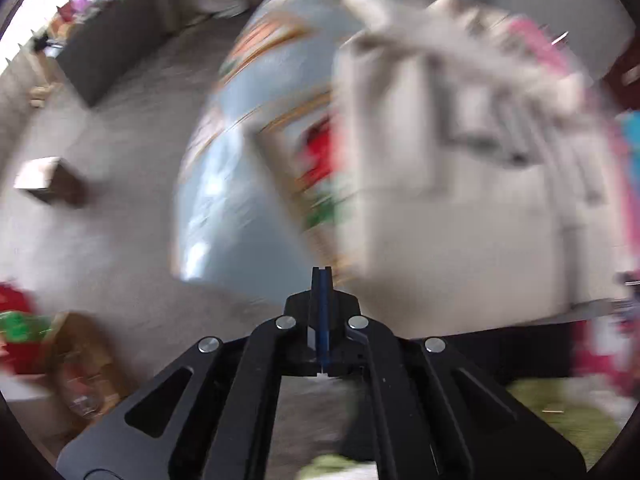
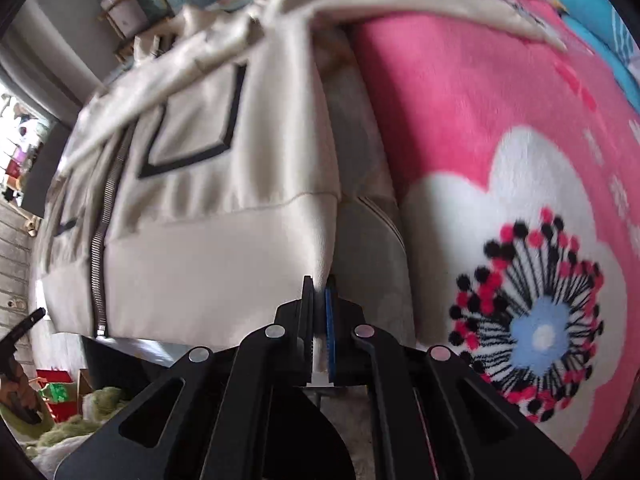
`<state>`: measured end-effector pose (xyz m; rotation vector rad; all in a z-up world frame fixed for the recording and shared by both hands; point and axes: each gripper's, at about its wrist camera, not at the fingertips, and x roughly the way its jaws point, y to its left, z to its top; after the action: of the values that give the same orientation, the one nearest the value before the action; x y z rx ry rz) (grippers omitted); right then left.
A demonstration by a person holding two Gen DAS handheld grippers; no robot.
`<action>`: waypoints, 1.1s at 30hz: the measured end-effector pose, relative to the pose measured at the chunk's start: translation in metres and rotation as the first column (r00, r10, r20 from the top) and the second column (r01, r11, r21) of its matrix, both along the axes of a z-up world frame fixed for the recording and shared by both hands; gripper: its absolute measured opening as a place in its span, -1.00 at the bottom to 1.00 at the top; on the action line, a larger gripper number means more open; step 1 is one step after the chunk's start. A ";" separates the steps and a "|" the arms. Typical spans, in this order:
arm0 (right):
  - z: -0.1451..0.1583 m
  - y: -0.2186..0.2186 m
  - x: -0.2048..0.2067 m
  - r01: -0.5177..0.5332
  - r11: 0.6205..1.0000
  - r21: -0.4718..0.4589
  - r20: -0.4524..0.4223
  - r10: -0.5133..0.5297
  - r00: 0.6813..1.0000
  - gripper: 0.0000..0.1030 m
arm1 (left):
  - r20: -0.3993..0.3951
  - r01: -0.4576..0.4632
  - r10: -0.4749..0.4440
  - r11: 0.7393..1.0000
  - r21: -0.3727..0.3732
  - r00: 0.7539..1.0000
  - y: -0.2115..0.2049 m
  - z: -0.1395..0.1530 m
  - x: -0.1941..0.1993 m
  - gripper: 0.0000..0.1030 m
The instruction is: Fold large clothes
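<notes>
A cream zip-up jacket (image 2: 224,184) with black-outlined pockets and a metal zipper lies spread on a pink flowered blanket (image 2: 480,128). My right gripper (image 2: 319,284) is shut on the jacket's bottom hem corner. In the blurred left wrist view the jacket (image 1: 460,200) lies ahead and to the right. My left gripper (image 1: 322,276) is shut with nothing between its fingers, short of the jacket's near edge. It also shows at the far left edge of the right wrist view (image 2: 24,326).
A blue patterned mat (image 1: 240,184) lies on the grey floor left of the jacket. A cardboard box (image 1: 48,180) sits further left. A wooden stand (image 2: 132,12) is beyond the jacket. Green and red items (image 2: 60,396) lie on the floor at lower left.
</notes>
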<state>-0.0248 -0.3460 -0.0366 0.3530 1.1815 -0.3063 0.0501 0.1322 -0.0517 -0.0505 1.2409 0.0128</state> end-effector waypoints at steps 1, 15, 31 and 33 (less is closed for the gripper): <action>0.002 -0.002 -0.001 0.009 1.000 0.018 0.015 -0.009 1.000 -0.91 | -0.014 -0.005 0.005 1.000 0.027 1.000 0.005 -0.005 -0.002 -1.00; 0.066 -0.005 0.026 -0.074 0.996 -0.052 0.230 0.084 0.969 0.32 | 0.303 -0.026 0.036 0.999 -0.037 0.952 0.003 0.109 0.029 0.18; 0.077 -0.087 0.092 0.013 1.000 0.004 0.304 -0.013 0.952 0.33 | 0.254 0.201 -0.188 0.979 -0.025 0.949 -0.191 0.068 0.215 0.56; 0.081 -0.121 0.095 0.067 0.997 0.026 0.328 -0.071 0.942 0.33 | 0.248 0.183 -0.173 0.983 -0.019 0.953 -0.197 0.056 0.232 0.57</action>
<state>0.0706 -0.4667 0.0447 0.4406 0.8444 -0.2871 0.2820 -0.0646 0.0048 0.0236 0.9937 -0.1719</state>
